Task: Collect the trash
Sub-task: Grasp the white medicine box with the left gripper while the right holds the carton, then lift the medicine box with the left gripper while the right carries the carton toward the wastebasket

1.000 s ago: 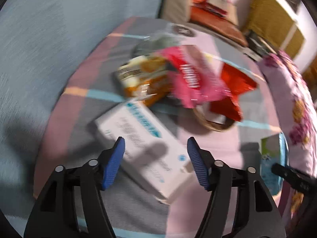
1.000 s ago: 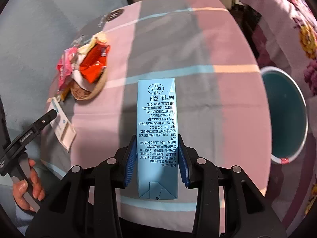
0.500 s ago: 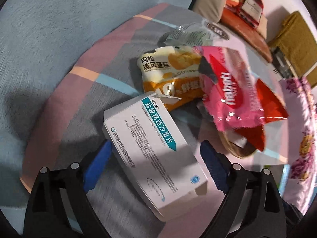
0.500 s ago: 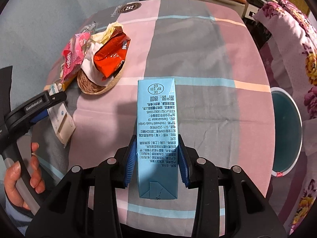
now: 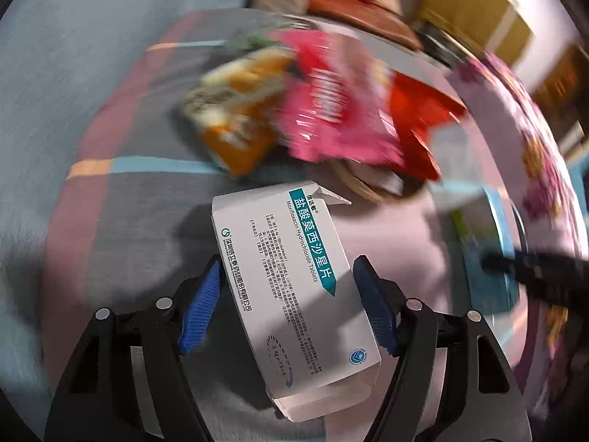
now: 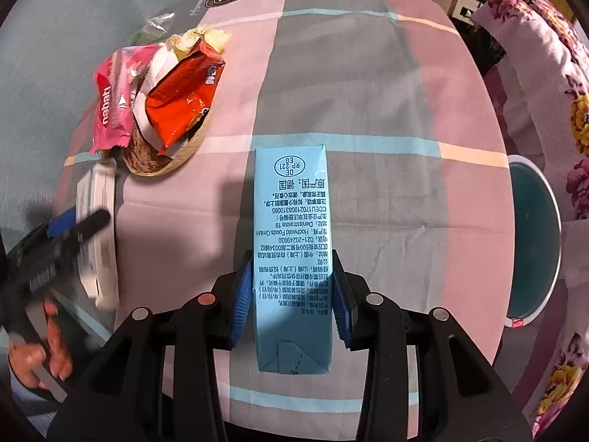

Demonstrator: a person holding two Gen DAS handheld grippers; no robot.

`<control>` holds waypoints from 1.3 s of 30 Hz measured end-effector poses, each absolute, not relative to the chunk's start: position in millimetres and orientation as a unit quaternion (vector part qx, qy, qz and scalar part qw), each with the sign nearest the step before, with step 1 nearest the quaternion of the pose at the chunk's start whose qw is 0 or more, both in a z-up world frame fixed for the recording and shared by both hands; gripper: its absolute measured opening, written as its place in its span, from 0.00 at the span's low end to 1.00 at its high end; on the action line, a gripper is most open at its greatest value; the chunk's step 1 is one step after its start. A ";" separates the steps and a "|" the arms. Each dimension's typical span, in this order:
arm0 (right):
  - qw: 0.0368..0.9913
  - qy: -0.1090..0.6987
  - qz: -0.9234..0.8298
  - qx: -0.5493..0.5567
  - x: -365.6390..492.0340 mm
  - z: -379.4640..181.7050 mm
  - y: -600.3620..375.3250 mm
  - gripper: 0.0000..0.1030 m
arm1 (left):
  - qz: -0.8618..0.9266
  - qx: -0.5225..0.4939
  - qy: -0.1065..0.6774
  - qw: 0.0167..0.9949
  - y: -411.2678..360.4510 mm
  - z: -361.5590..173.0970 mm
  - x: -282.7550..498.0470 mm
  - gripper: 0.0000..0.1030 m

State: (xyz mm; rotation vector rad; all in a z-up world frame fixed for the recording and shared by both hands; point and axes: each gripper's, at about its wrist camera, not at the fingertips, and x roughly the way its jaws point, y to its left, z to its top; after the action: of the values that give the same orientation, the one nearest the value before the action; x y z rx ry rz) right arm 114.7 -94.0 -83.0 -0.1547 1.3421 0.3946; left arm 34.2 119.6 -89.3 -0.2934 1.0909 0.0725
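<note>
The light, crushable medicine box (image 5: 294, 276) is being bracketed across its long sides by the closing left gripper (image 5: 287, 305), its pads seemingly not yet pressing, while the stiff blue carton (image 6: 291, 254) is being clamped by the right gripper (image 6: 291, 298).

Left gripper (image 5: 287, 305): black frame arms showing at the bottom of the frame, triangular cut-outs, round silver screw heads.
Left fingers (image 5: 200, 309): wearing ribbed blue pads.
Right gripper (image 6: 291, 296): showing the same black frame; one screw glinting reddish.
Right fingers (image 6: 241, 300): blue ribbed pads.
Hand (image 6: 40, 350): lower left, wrapping a pale handle; a blue-grey cuff showing below it.
</note>
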 end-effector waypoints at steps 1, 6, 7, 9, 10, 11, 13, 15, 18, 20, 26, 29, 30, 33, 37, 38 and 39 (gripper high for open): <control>0.762 0.617 0.181 -0.074 115.0 -84.4 -93.2 0.36 | 0.024 -0.130 0.519 0.844 114.5 -90.3 34.1 0.70; 0.771 0.603 0.187 -0.079 107.5 -82.8 -95.7 0.35 | 0.029 -0.123 0.524 0.842 112.0 -94.3 34.8 0.74; 0.773 0.601 0.188 -0.076 105.7 -80.7 -98.6 0.35 | 0.033 -0.123 0.523 0.843 111.6 -92.9 32.2 0.74; 0.778 0.595 0.188 -0.072 102.6 -75.9 -103.5 0.35 | 0.044 -0.118 0.522 0.844 109.7 -89.9 26.7 0.74; 0.781 0.591 0.189 -0.069 100.9 -72.8 -106.3 0.35 | 0.048 -0.116 0.522 0.844 109.0 -88.4 25.8 0.74; 0.783 0.589 0.189 -0.067 100.3 -71.3 -108.2 0.35 | 0.052 -0.115 0.524 0.842 109.6 -86.9 25.0 0.75; 0.785 0.585 0.192 -0.061 97.8 -67.4 -112.8 0.35 | 0.063 -0.112 0.531 0.838 105.1 -87.7 25.6 0.76; 0.787 0.582 0.195 -0.058 91.4 -65.0 -117.8 0.35 | 0.070 -0.110 0.534 0.835 107.2 -89.7 20.9 0.80; 0.790 0.579 0.196 -0.050 88.4 -60.9 -125.3 0.35 | 0.074 -0.114 0.543 0.829 107.7 -97.7 15.8 0.79; 0.791 0.577 0.196 -0.047 86.2 -59.7 -128.2 0.35 | 0.066 -0.118 0.551 0.824 106.6 -100.9 12.4 0.74; 0.803 0.565 0.189 -0.021 81.2 -49.4 -151.4 0.35 | 0.047 -0.101 0.525 0.843 88.0 -79.2 5.1 0.66; 0.811 0.555 0.186 -0.006 79.1 -41.2 -164.2 0.35 | 0.023 -0.089 0.506 0.858 70.3 -60.6 4.7 0.66; 0.813 0.552 0.185 -0.002 78.7 -38.8 -167.4 0.35 | 0.014 -0.085 0.500 0.862 63.3 -54.3 5.6 0.66; 0.822 0.541 0.179 0.010 80.4 -29.9 -181.5 0.35 | -0.013 -0.076 0.488 0.869 42.8 -41.3 13.9 0.66; 0.833 0.528 0.161 0.032 85.3 -20.7 -209.8 0.35 | -0.049 -0.054 0.479 0.875 8.8 -29.7 33.8 0.66; 0.835 0.526 0.157 0.035 86.7 -19.3 -215.2 0.35 | -0.060 -0.047 0.477 0.876 -1.2 -27.4 38.8 0.66; 0.838 0.523 0.152 0.038 87.7 -17.3 -221.8 0.35 | -0.067 -0.042 0.476 0.876 -10.9 -26.2 44.1 0.66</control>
State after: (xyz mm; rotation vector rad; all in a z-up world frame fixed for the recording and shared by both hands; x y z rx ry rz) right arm 87.7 -221.8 -17.3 0.0805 1.1070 0.3206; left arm 44.1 -10.9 -26.2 -0.0875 0.9935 -0.1402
